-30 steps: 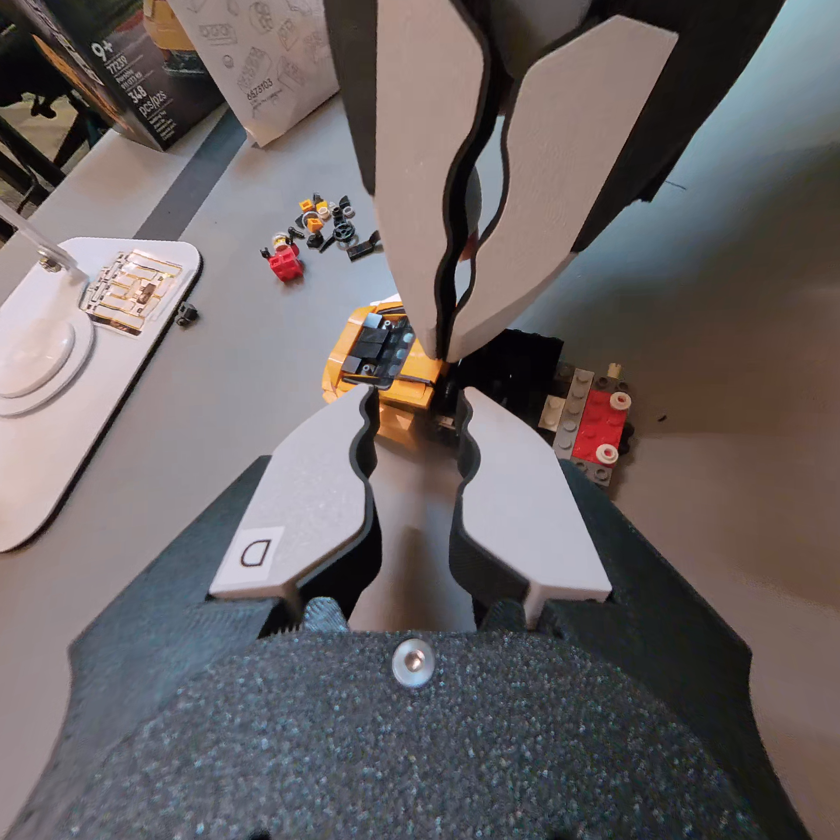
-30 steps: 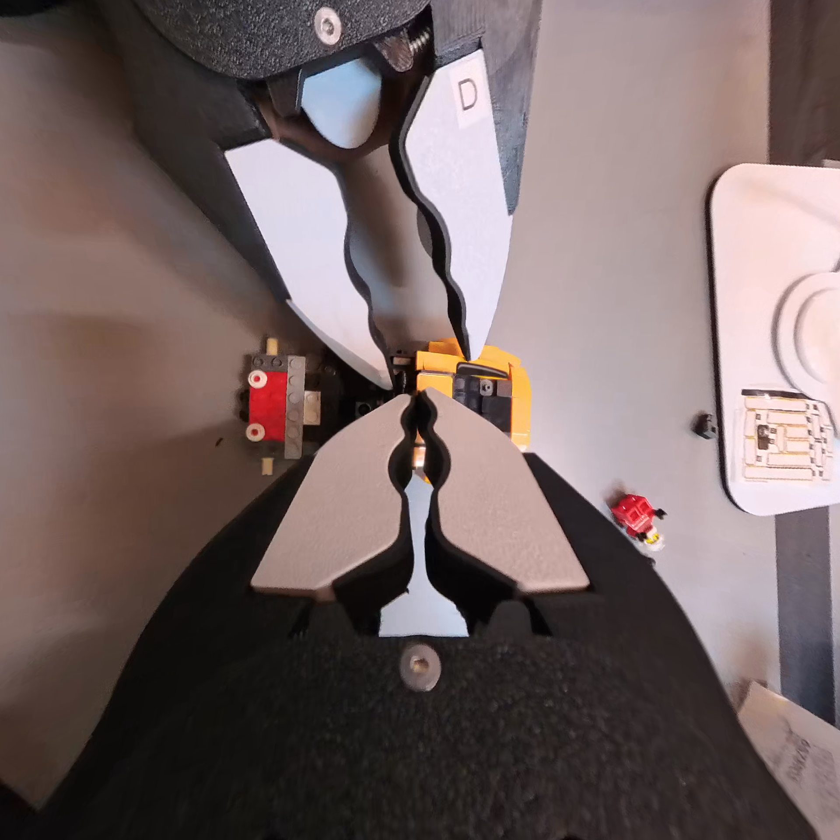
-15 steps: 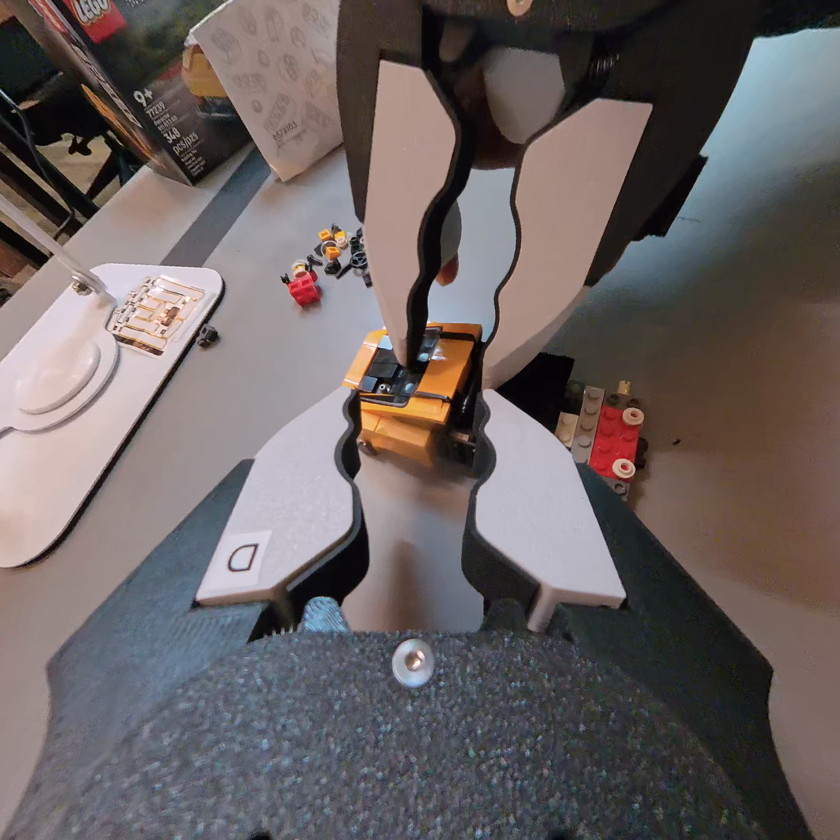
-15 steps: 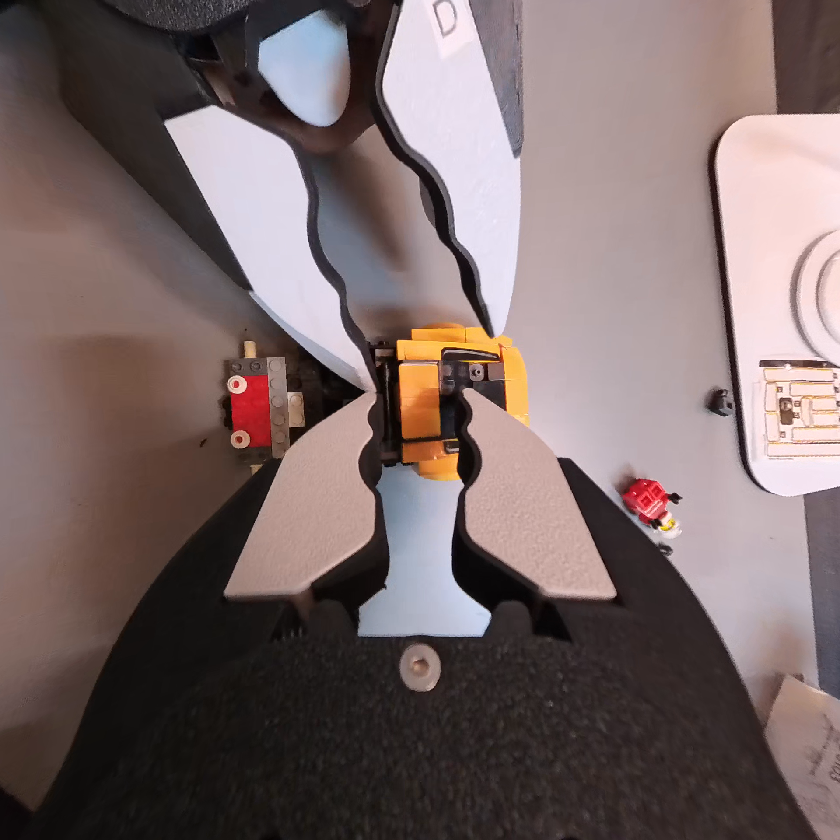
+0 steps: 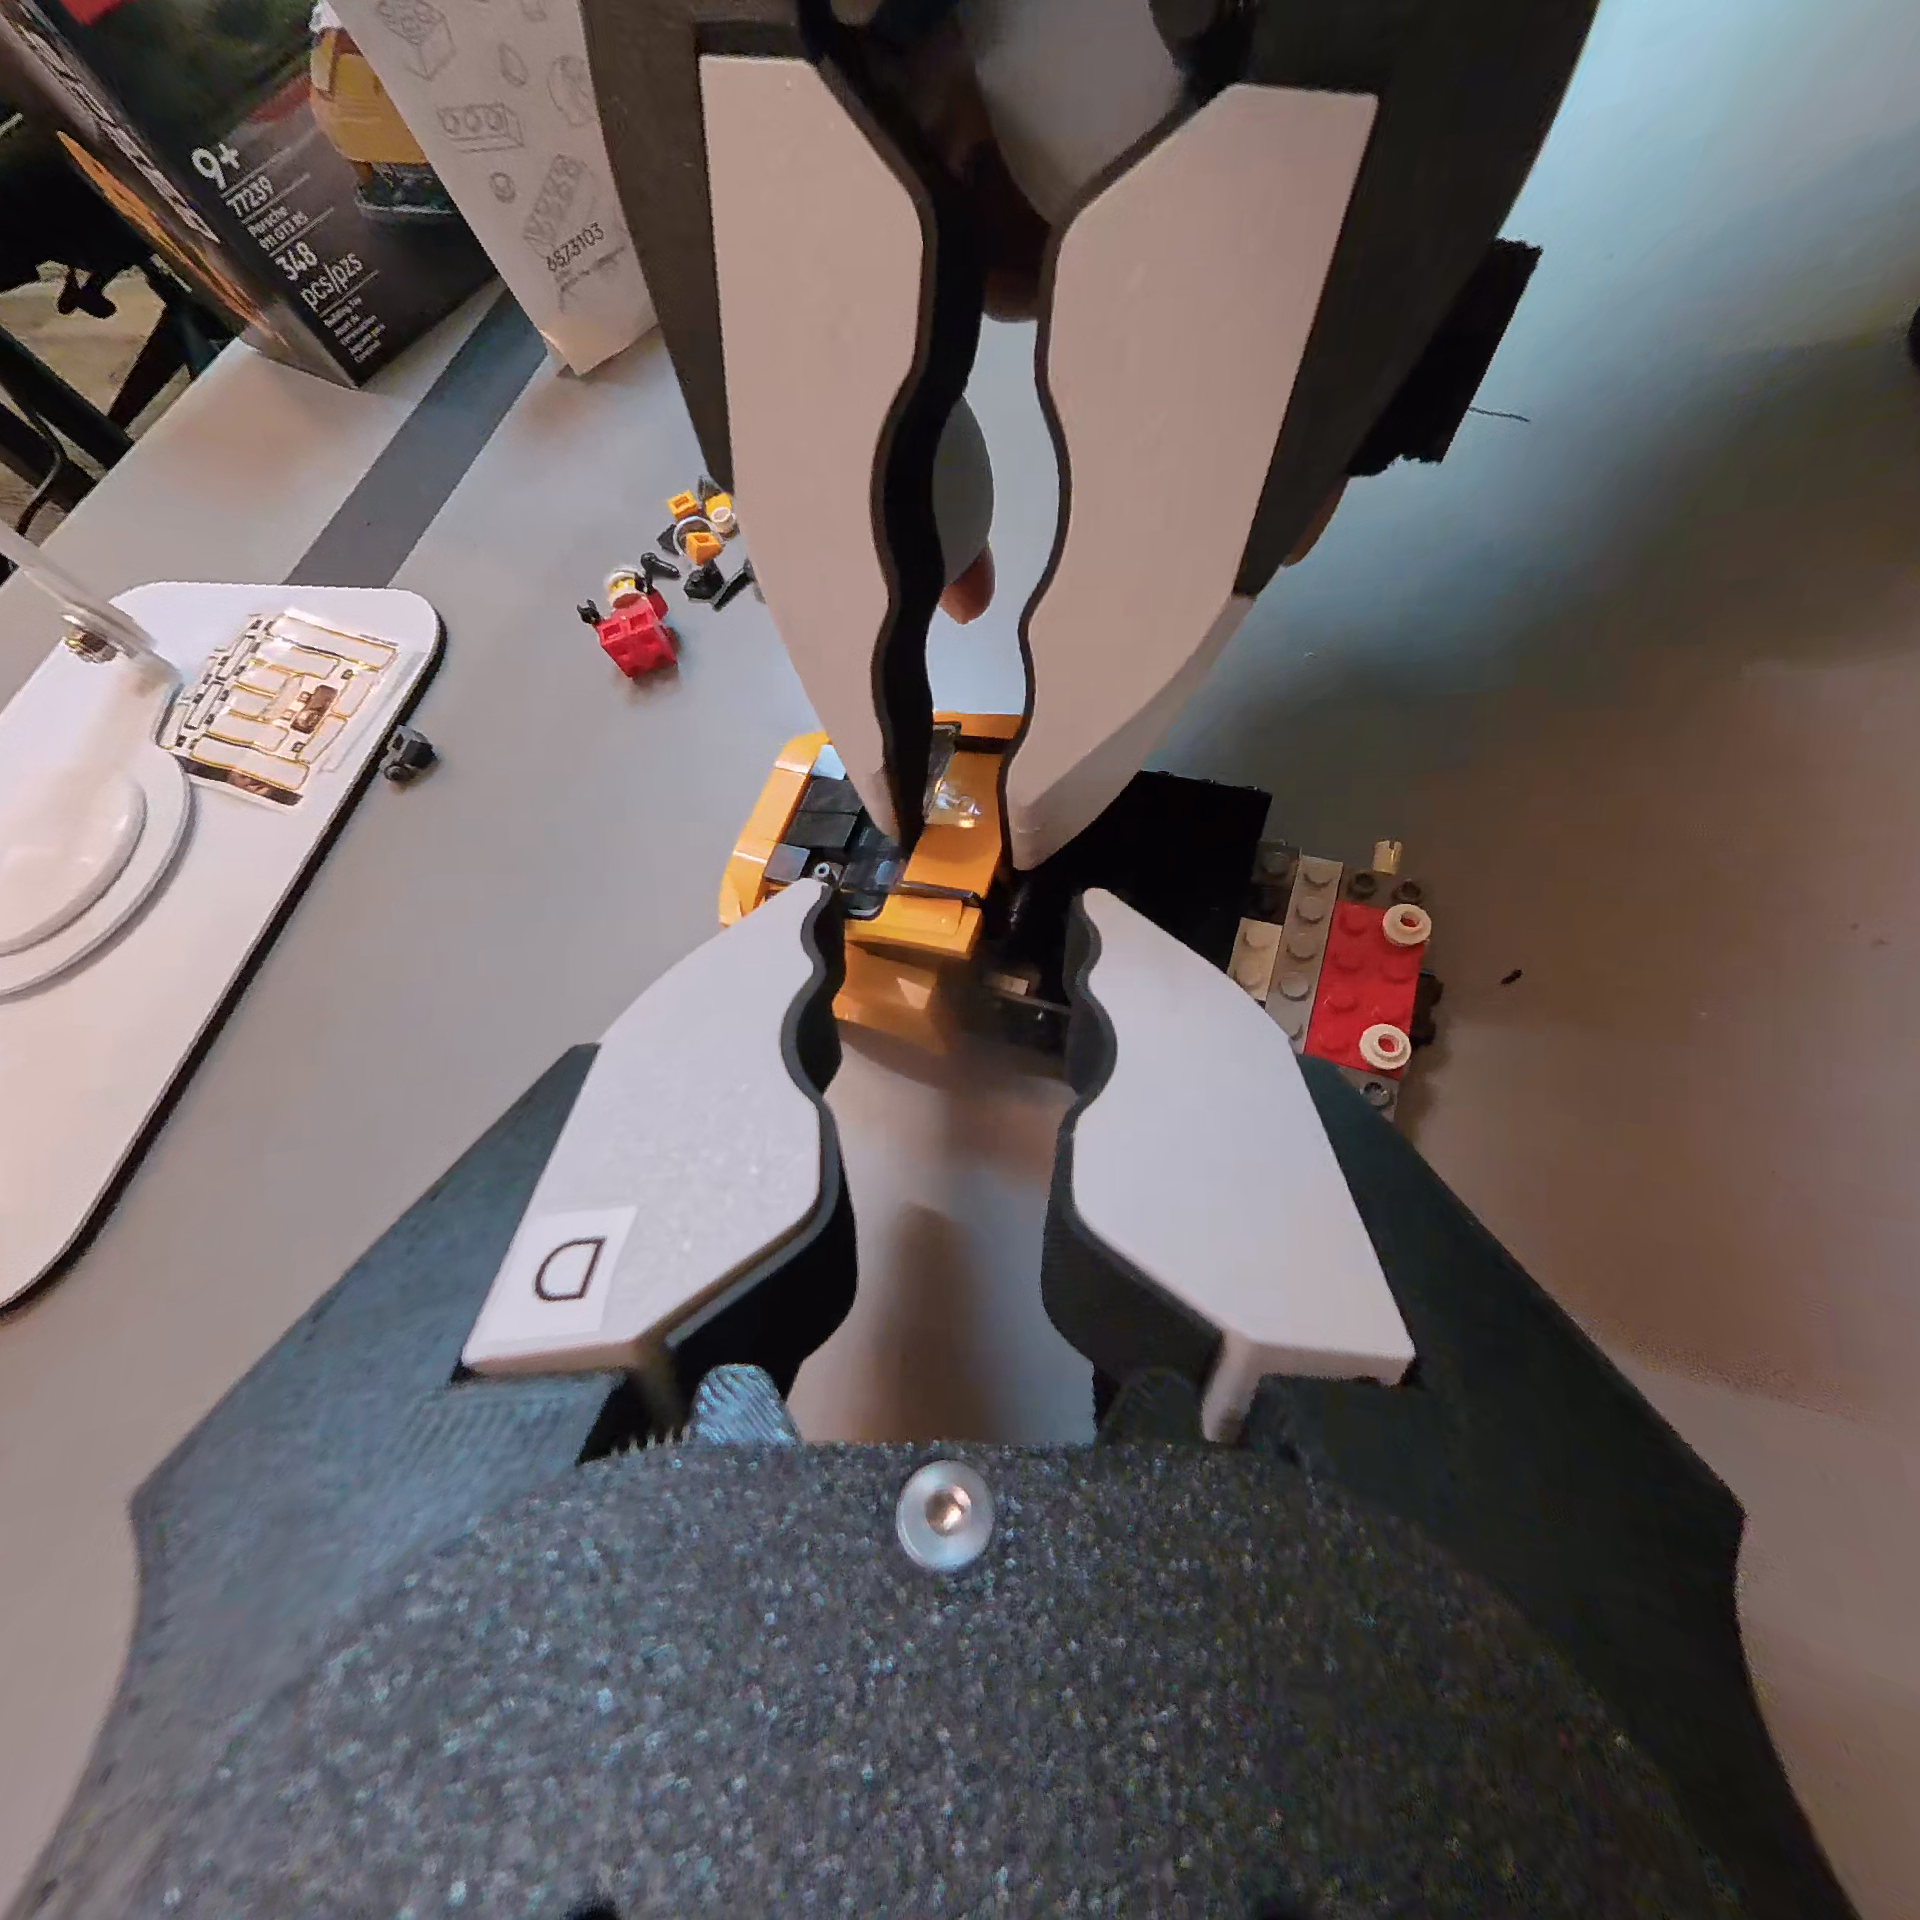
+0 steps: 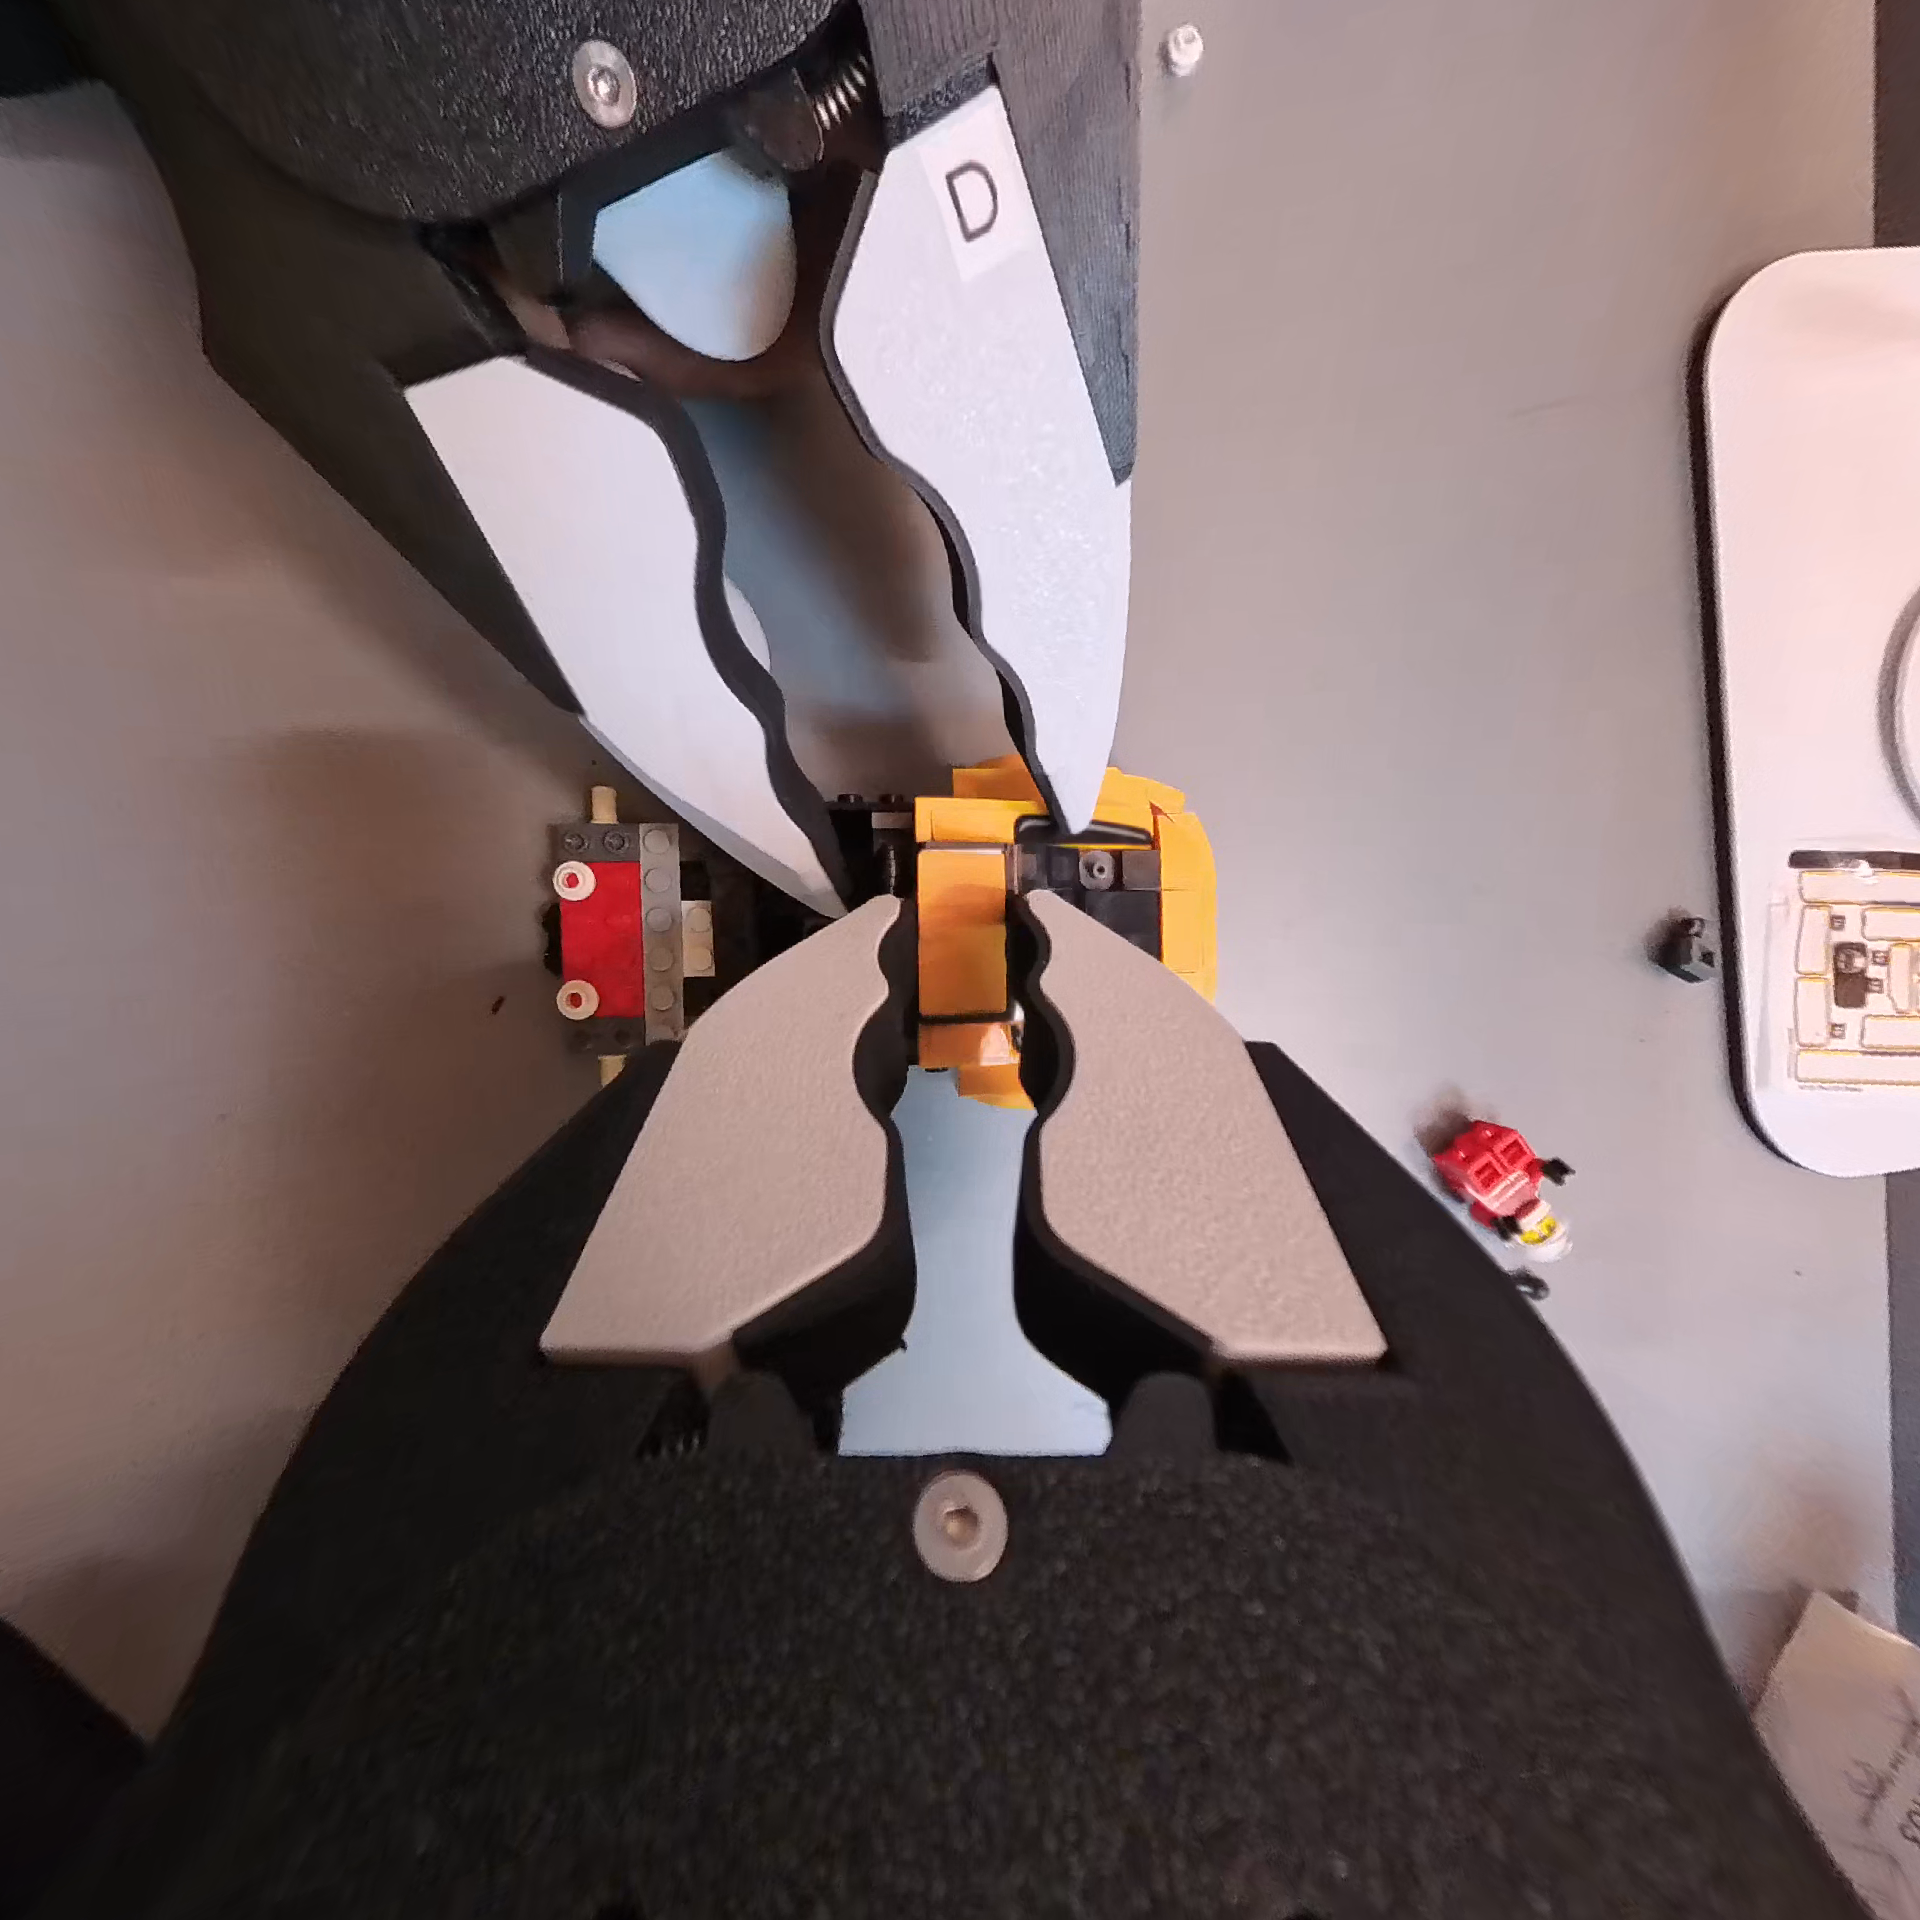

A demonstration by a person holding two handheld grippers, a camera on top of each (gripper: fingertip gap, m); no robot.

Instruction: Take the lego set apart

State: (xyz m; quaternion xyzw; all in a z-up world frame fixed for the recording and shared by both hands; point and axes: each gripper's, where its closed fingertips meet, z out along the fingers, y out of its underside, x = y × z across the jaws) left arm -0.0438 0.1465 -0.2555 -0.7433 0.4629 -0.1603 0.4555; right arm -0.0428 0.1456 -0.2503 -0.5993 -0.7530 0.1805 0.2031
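Observation:
An orange and black lego car (image 5: pixel 914 920) lies on the grey table, with its black chassis running to a red and grey plate section (image 5: pixel 1351 966). My left gripper (image 5: pixel 951 904) holds the car body across its width. My right gripper (image 6: pixel 961 914) comes in from the opposite side and is shut on an orange panel (image 6: pixel 961 956) on top of the car. The right gripper also shows in the left wrist view (image 5: pixel 951 831), pointing down onto the car roof. The left gripper shows at the top of the right wrist view (image 6: pixel 945 857). The red section shows to the left there (image 6: pixel 603 935).
A white base plate (image 5: pixel 104 1039) with a sticker sheet lies to the left. A red minifigure (image 5: pixel 634 644), several small loose pieces (image 5: pixel 696 540) and a small black piece (image 5: pixel 405 753) lie beyond the car. A lego box (image 5: pixel 208 208) and a white paper bag (image 5: pixel 520 156) stand at the back. My two grippers' fingertips are within a few centimetres of each other.
My right gripper was shut, opened wide over the car, and has closed on the orange panel. My left gripper widened and took the car body between its fingers. The car turned slightly.

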